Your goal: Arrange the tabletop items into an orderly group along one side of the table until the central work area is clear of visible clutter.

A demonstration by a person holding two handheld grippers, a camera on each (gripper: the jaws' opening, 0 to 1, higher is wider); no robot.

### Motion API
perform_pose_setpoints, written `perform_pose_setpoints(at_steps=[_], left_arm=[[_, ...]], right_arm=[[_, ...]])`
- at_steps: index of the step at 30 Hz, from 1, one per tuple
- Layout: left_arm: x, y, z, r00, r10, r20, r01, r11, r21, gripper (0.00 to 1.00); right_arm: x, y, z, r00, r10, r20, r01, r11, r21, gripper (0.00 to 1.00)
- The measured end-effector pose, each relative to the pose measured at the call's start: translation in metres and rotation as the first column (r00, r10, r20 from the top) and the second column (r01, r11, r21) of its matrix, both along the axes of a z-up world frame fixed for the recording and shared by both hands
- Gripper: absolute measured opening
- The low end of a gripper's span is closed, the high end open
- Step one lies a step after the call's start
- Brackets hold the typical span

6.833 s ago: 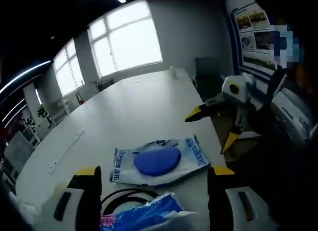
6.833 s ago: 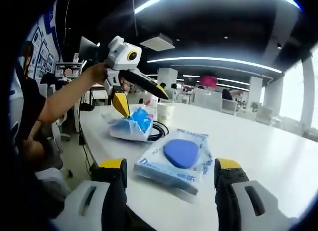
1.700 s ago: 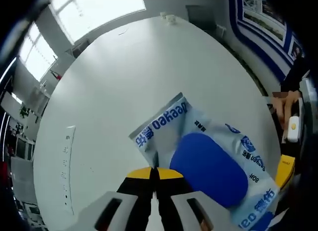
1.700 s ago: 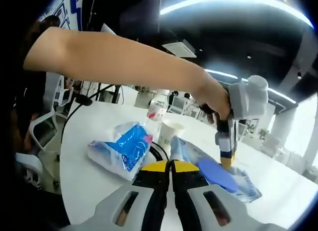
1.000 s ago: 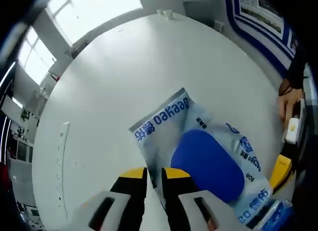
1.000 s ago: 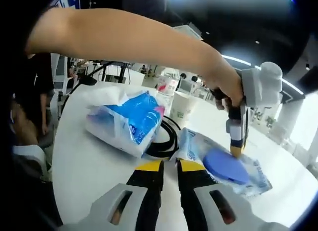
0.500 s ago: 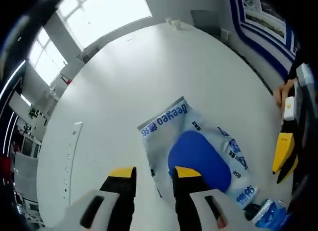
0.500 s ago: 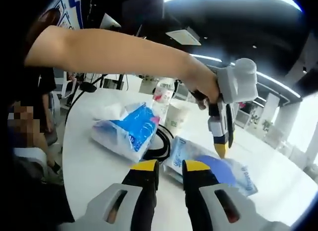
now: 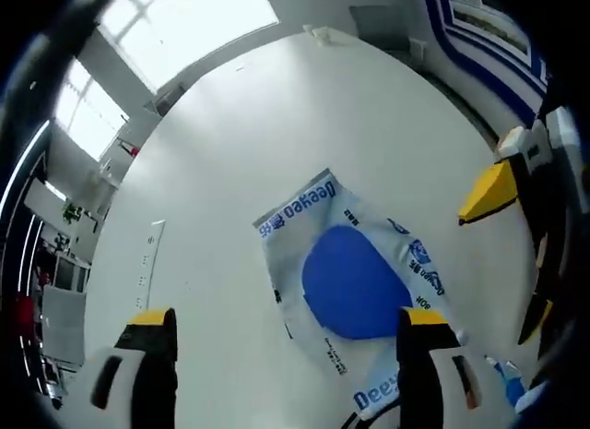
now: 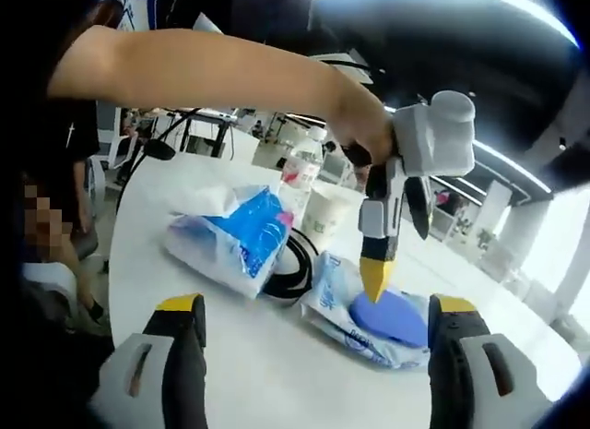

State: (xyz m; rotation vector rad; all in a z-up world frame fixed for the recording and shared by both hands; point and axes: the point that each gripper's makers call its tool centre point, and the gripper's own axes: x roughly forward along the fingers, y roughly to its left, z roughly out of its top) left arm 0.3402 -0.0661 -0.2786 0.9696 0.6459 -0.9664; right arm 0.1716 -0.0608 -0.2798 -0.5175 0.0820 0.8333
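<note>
A clear wipes packet (image 9: 355, 281) with blue print and a blue oval in it lies flat on the white table (image 9: 230, 161). My left gripper (image 9: 288, 320) hangs open above its near end, touching nothing. The right gripper (image 9: 509, 254) comes in from the right, also open. In the right gripper view the same packet (image 10: 387, 320) lies just past my open right gripper (image 10: 318, 304), with the hand-held left gripper (image 10: 396, 244) pointing down over it. Left of the packet lie a blue-and-white plastic bag (image 10: 235, 235) and a black cable loop (image 10: 290, 263).
A paper cup (image 10: 321, 212) and a bottle (image 10: 295, 180) stand behind the bag. The person's forearm (image 10: 212, 74) crosses the right gripper view at the top. A narrow strip (image 9: 147, 263) lies on the table's left part. The table edge runs near the bag.
Both grippers were shut on the packet's edges 1.7 s ago; they have opened wide and let it go. The left gripper has pulled back and up.
</note>
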Motion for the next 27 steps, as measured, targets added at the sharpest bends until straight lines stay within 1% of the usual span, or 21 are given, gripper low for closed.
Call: perform_pose_setpoints(at_steps=[2,4,9,11,14,16,20,27], left_arm=[[0.002,0.001,0.003,1.0,0.022,0.008,-0.021,1.0,-0.018,1.0],[0.003,0.003,0.004,0.999,0.032,0.009,-0.031,0.999,-0.021,1.0],[-0.003,0.007,0.006,0.999,0.045,0.015,-0.044,0.999,-0.019,1.0],[-0.004,0.007,0.006,0.999,0.049,0.016,-0.049,0.998,-0.029,1.0],[-0.003,0.013,0.007,0.995,0.094,0.019,-0.093,0.995,-0.025,1.0],[-0.004,0.015,0.008,0.994,0.104,0.017,-0.104,0.994,-0.027,1.0],[-0.007,0.017,0.012,0.994,0.11,0.018,-0.109,0.993,-0.047,1.0],[-0.016,0.022,0.017,0.994,0.11,0.023,-0.108,0.992,-0.063,1.0]], right_arm=[[-0.001,-0.001,-0.001,1.0,-0.002,-0.007,0.002,1.0,0.003,1.0],[0.0,-0.003,0.0,1.0,-0.008,-0.014,0.009,1.0,0.013,1.0],[0.002,-0.008,0.0,1.0,-0.017,-0.024,0.017,1.0,0.025,1.0],[0.003,-0.009,0.0,0.999,-0.022,-0.024,0.022,0.999,0.028,1.0],[0.004,-0.011,0.003,1.0,-0.023,-0.019,0.024,0.999,0.034,1.0],[0.005,-0.013,0.005,0.999,-0.028,-0.017,0.029,0.999,0.037,1.0],[0.007,-0.018,0.007,0.999,-0.034,-0.012,0.034,0.999,0.031,1.0],[0.01,-0.026,0.01,0.999,-0.042,-0.008,0.043,0.999,0.029,1.0]])
